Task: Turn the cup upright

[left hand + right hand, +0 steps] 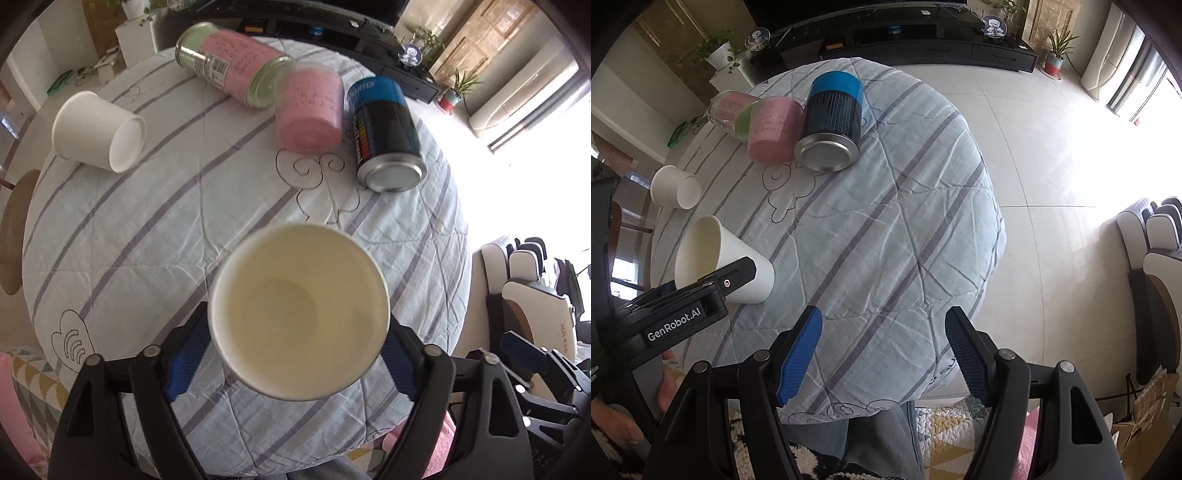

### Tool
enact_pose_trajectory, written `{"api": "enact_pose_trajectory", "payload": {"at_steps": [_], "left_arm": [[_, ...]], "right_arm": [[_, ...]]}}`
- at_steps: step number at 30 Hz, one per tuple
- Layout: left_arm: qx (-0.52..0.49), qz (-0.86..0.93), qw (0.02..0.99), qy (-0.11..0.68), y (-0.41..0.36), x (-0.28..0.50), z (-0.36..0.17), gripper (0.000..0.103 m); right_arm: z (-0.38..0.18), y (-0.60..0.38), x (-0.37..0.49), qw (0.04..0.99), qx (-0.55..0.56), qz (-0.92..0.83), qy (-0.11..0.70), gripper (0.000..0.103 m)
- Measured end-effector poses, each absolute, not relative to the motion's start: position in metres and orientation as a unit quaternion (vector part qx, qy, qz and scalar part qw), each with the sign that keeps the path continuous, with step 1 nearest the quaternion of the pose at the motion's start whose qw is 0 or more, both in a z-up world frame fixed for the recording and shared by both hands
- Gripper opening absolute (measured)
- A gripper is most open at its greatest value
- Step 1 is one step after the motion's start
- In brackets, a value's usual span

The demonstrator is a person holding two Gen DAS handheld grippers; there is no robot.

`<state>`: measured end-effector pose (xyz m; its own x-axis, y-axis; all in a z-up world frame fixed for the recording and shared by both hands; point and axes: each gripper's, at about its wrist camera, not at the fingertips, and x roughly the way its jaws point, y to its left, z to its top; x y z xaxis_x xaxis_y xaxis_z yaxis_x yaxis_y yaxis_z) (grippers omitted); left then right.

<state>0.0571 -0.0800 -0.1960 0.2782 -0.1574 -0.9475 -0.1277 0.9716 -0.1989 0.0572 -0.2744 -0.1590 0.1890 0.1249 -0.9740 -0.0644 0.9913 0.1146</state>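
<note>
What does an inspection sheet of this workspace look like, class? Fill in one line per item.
Surface: round table under a striped quilted cloth.
Job's things: paper cup held tilted, mouth toward the left camera; second paper cup on its side.
Clutter: glass jar, pink cup, blue-black can, all lying down.
Grippers: left gripper shut on the paper cup; right gripper open, holding nothing.
Cables: nothing seen.
Surroundings: tiled floor, dark TV cabinet, potted plants.
</note>
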Motion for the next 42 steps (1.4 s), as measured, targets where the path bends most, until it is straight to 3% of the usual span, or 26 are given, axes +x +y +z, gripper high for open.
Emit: {"api": "enact_pose_trajectory", "payload": {"at_steps": [13, 42], "left_arm": [[-0.099, -0.005, 0.810, 0.577, -0.082, 0.059, -0.172, 0.091], [-0.054, 0.030, 0.886, 0.460, -0.078, -0.022, -0.038, 0.092]], "right_arm": [[-0.150, -0.271, 0.053, 0.776, 0.025, 0.067, 0.626, 0.071], [-0.055, -0.262, 0.005, 0.845, 0.014, 0.092, 0.527, 0.071]]}}
